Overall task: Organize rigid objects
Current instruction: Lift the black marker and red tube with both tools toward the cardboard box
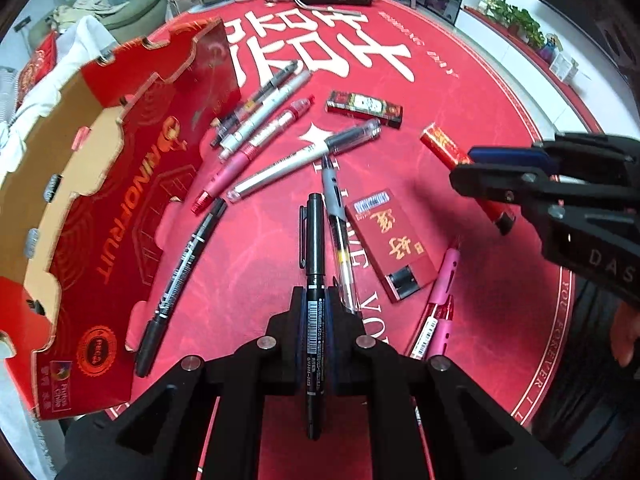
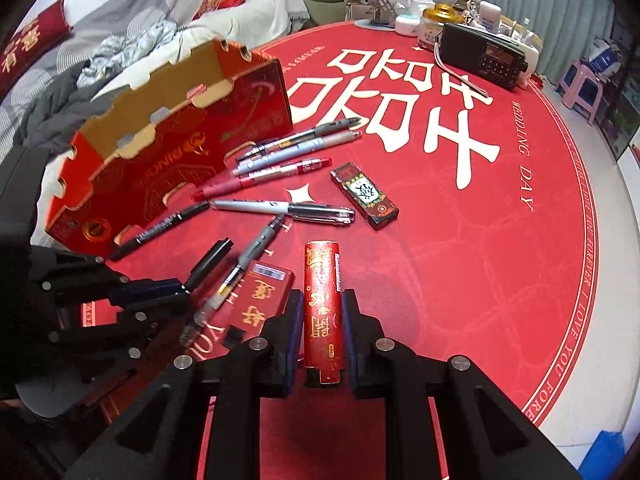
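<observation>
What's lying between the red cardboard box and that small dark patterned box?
Three pens lie side by side between the red cardboard box and the dark patterned box, clearest in the right wrist view.

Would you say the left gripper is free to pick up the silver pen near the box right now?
Probably not yet: the left gripper is shut on a black marker, though nothing lies over the silver pen.

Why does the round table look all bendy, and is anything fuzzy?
Left wrist view: the fisheye lens curves the table edge, and the box looks slightly smeared. Right wrist view: the same bending, dark corners, and the left tongs look soft.
</observation>
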Motion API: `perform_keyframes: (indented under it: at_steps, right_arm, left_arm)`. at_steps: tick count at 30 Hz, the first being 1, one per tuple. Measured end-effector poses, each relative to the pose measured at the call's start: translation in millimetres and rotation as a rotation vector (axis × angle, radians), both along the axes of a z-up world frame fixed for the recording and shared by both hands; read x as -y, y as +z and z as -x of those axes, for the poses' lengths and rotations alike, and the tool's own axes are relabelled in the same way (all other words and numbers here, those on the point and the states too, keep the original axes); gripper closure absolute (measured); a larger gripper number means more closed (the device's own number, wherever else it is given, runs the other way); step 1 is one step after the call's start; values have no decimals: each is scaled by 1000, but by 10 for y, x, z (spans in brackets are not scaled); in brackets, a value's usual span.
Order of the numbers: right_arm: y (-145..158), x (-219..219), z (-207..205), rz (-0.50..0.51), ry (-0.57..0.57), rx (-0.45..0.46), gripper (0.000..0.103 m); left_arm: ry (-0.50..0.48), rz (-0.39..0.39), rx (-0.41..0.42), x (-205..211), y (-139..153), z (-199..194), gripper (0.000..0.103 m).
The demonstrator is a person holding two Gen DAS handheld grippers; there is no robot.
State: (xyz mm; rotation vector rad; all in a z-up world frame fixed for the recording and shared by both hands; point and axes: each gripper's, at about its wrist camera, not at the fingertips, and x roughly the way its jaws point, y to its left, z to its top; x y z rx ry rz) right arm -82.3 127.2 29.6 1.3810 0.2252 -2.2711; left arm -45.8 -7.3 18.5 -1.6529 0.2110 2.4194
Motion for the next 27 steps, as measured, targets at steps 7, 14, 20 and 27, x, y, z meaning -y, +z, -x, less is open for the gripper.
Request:
perform_keyframes:
  at_steps: [7,14,20,27]
  right_arm:
    - [192,44,-70,49,-18,-36,83]
    - [422,123,-125,90,-21,-81,83]
    - [524,183,-147,97,-23,-104,83]
    - [685,361,-162,106,6,-133,83]
  left_arm:
    - [50,-5,-79,17,205,5,94]
    - [103,-19,-147,156,496,-123,94]
    - [147,-38,-181,262,630,-124,94]
    - [191,-60,-225,371,799,-137,94]
